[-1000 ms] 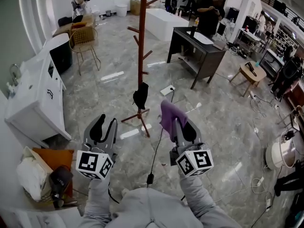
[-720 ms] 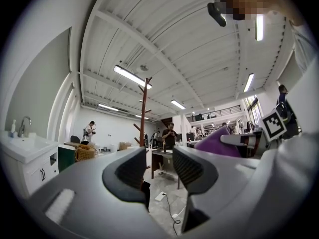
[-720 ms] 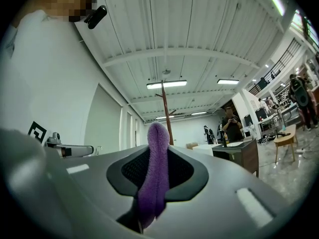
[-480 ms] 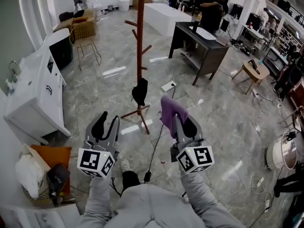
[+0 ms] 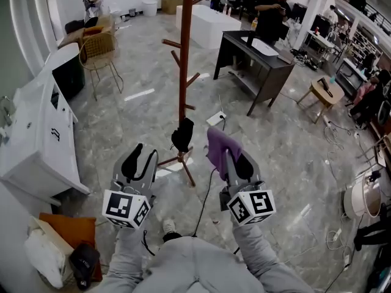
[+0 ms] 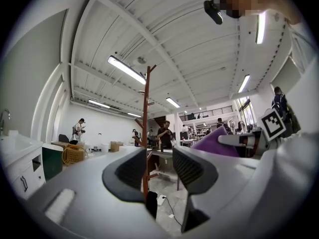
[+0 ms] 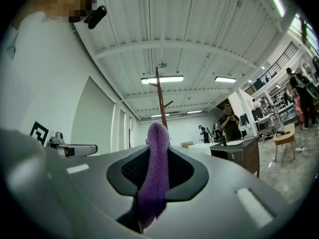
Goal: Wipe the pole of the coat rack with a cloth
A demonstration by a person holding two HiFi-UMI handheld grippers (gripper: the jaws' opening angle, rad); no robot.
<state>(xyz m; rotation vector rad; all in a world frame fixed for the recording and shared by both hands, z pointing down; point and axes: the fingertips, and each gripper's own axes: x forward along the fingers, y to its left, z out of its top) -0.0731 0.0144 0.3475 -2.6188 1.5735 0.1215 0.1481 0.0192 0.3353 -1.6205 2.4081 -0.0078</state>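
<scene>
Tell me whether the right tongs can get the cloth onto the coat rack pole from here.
Probably, with a step closer. The right tongs grip the purple cloth, and the pole stands ahead with nothing between them; they do not touch yet.

Both held out ahead: left gripper [image 5: 135, 163] with jaws apart, right gripper [image 5: 231, 161] with jaws clamped on purple cloth [image 5: 215, 145].
</scene>
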